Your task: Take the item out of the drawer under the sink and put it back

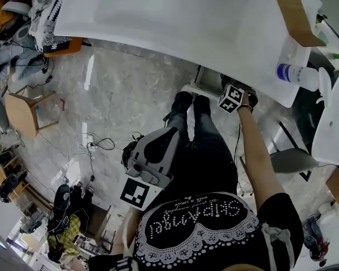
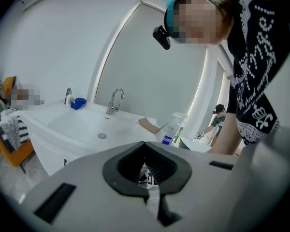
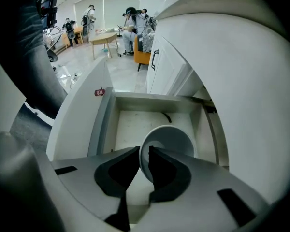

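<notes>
Your right gripper [image 3: 145, 151] has its jaws closed nearly together on the rim of a white cup [image 3: 171, 139], with the thin wall of the cup pinched between the two dark pads. The cup's mouth faces the camera and its round bottom shows inside. The cup sits over the pale floor of the open drawer [image 3: 105, 124], toward the front of it, though you cannot tell from here whether its base touches that floor. A small dark curved thing [image 3: 167, 117] lies at the back of the drawer, well apart from the cup. In the head view your right arm reaches down under the front edge of the white sink [image 1: 175, 16], and the marker cube [image 1: 231, 97] on that gripper shows just below the rim. Your left gripper [image 2: 145, 144] is held back near your lap, well apart from the drawer, pointing up toward the sink top. Its jaws meet at the tips and hold nothing. On the desk around the basin stand a chrome faucet [image 2: 115, 100] and a spray bottle [image 2: 170, 129], with a flat piece of cardboard [image 2: 149, 124] lying between them.
</notes>
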`<state>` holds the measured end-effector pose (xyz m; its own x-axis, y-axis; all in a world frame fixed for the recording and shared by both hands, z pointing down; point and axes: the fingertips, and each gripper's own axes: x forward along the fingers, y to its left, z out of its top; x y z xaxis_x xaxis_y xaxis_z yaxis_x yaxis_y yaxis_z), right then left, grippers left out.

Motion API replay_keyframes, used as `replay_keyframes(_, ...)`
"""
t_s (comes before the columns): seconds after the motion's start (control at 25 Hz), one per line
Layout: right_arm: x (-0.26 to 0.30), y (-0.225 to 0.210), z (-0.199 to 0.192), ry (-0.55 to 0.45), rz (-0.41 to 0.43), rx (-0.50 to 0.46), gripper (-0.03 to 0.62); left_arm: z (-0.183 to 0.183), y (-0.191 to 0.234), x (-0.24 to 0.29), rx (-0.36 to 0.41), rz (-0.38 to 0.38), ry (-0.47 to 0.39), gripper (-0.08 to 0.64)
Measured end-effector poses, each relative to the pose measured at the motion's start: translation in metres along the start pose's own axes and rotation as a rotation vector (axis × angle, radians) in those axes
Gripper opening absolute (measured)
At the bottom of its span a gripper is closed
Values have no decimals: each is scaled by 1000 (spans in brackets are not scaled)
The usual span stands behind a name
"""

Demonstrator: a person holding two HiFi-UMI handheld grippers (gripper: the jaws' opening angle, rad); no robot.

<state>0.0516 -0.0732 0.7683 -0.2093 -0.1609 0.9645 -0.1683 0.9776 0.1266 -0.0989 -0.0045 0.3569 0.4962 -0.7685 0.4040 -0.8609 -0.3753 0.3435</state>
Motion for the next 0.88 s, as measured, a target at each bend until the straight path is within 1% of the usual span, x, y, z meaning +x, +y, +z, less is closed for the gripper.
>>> replay_keyframes(0.2,2,2,3,27,-3,-48,31,1,6,1,-21,-1,1,5)
replay_keyframes(0.32,2,1,3,44,-16,-54,26,2,7,1,-22,-10,-1,5)
replay_keyframes(0.52,-6,3,10,26,-20,-12,25,5,9,0,-17,-24,-15,5)
replay_keyframes(0.72,-19,6,14,11,-46,13,25,10,10,-1,-6,-44,-38,5)
replay_keyframes(0.88,-29,14,18,-8,-40,56,25,16,13,-4,-1,-59,-59,5)
